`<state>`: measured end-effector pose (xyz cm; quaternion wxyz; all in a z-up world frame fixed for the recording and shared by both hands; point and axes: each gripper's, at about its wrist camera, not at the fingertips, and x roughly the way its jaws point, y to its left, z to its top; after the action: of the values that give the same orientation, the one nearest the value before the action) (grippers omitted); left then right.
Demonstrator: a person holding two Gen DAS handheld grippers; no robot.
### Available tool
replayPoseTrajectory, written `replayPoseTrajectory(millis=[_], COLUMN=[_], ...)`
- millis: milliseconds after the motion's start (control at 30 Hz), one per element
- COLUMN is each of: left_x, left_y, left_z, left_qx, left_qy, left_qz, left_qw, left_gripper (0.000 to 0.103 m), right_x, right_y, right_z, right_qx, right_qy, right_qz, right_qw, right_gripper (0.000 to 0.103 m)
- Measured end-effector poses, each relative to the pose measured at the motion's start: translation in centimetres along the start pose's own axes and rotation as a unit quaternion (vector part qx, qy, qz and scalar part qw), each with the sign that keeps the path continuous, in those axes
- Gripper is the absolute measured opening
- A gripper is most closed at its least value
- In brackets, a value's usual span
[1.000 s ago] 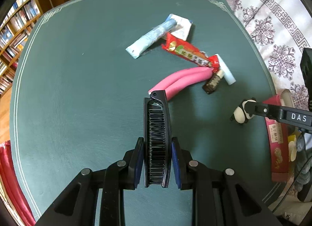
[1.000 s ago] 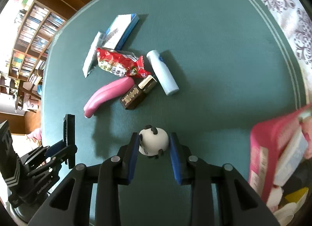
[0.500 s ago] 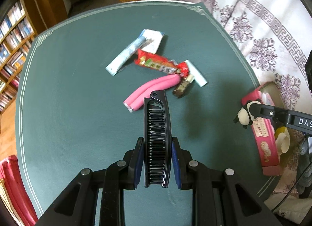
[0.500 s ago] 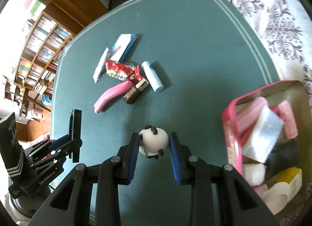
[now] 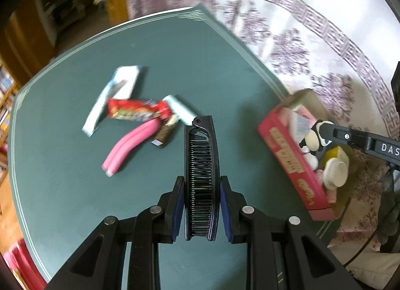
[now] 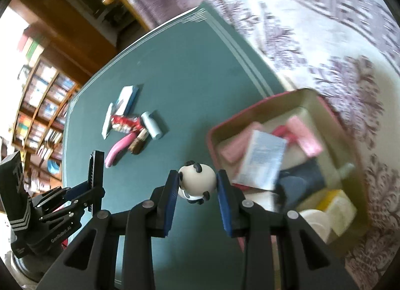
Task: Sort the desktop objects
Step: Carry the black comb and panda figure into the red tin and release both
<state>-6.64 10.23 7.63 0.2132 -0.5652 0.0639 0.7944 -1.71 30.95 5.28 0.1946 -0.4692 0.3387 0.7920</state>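
Observation:
My left gripper (image 5: 202, 190) is shut on a black folding comb (image 5: 201, 165), held lengthwise above the green table (image 5: 62, 190). In the right wrist view that comb (image 6: 97, 172) shows at the left. My right gripper (image 6: 197, 185) is shut on a small panda figure (image 6: 197, 180), carried in the air just left of the pink tin (image 6: 212, 145). The left wrist view shows the panda (image 5: 312, 141) over the tin's side (image 5: 287, 162), above its contents. On the table lies a heap: a red snack packet (image 5: 132, 111), pink curved rollers (image 5: 130, 147), a white tube (image 5: 181, 108), a brown bottle (image 5: 163, 134) and white-blue packets (image 5: 125, 81).
The pink tin stands at the table's right edge and holds several items, among them a white packet (image 6: 262, 160), pink pieces (image 6: 302, 134) and a yellow box (image 6: 337, 205). A patterned carpet (image 6: 325, 39) lies beyond the table. Bookshelves (image 6: 45, 114) stand at the far left.
Both grippers rose and travelled right toward the pink tin with their loads. The heap has slid left in both views, and the tin has come into fuller view.

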Motion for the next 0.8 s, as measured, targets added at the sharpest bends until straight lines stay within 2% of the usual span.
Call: replayPoseTrajectory(millis=[367, 800], left_x=[0.8, 2.1], left_y=[-6.7, -12.3], left_z=[3.2, 6.1], left_qx=[0.069, 0.109], left_qy=[0.007, 0.013], left_qz=[-0.057, -0.104], left_qw=[0.9959, 0.9885], left_gripper=[0.027, 0.028], right_x=[-4.6, -5.8], right_y=[-5.6, -9.0], right_z=[-1.0, -0.8], right_qx=[0.05, 0.075], right_qy=[-0.049, -0.072], right_qz=[-0.041, -0.075], right_qw=[0.997, 0.992], right_gripper=[0.034, 0.034])
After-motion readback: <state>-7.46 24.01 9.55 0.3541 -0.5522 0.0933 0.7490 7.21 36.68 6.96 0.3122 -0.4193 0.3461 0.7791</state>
